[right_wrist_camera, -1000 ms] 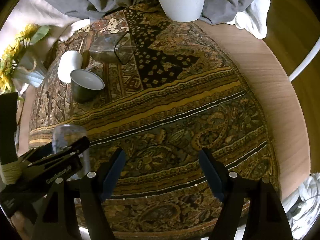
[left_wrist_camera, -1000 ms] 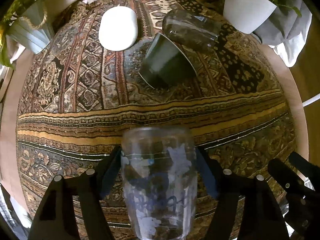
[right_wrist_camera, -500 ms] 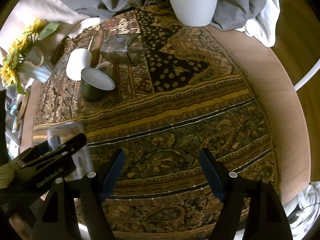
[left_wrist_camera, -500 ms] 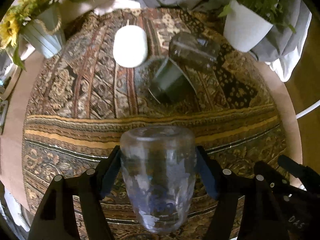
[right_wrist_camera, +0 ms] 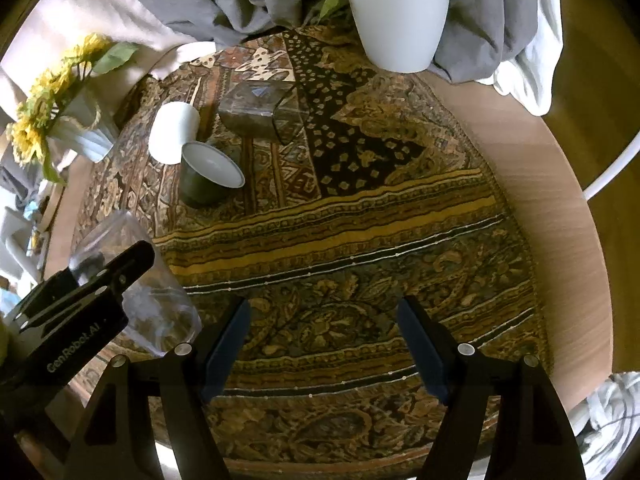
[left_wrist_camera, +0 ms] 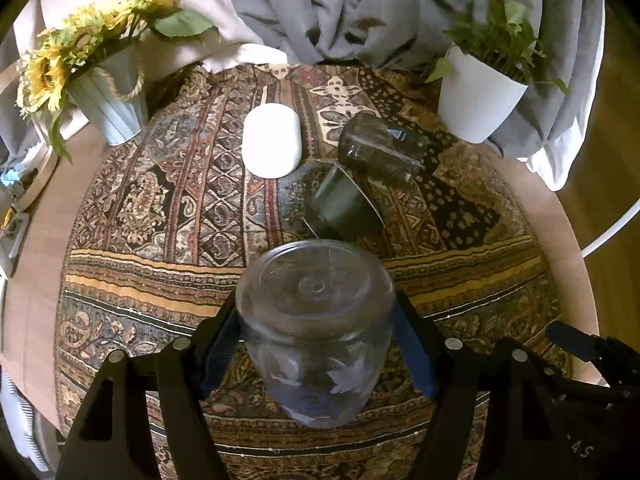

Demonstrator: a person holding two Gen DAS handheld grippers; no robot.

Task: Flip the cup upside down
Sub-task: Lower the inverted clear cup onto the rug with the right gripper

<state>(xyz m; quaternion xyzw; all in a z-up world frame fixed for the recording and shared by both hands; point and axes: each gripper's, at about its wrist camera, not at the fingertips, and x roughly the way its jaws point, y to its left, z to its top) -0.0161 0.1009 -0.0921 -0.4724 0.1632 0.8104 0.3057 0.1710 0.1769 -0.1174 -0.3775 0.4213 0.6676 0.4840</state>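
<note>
Clear glass cup (left_wrist_camera: 316,332) sits clenched between our left gripper (left_wrist_camera: 316,344) fingers, base up, near the patterned tablecloth's (right_wrist_camera: 360,220) front edge; our right gripper (right_wrist_camera: 324,344) gapes empty; flip seemingly done, next we lower and release it squarely.

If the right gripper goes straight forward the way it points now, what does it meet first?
Probably only the patterned cloth: the open right gripper holds nothing and no object stands between its fingers. The white plant pot lies far beyond; depth is unclear.
</note>
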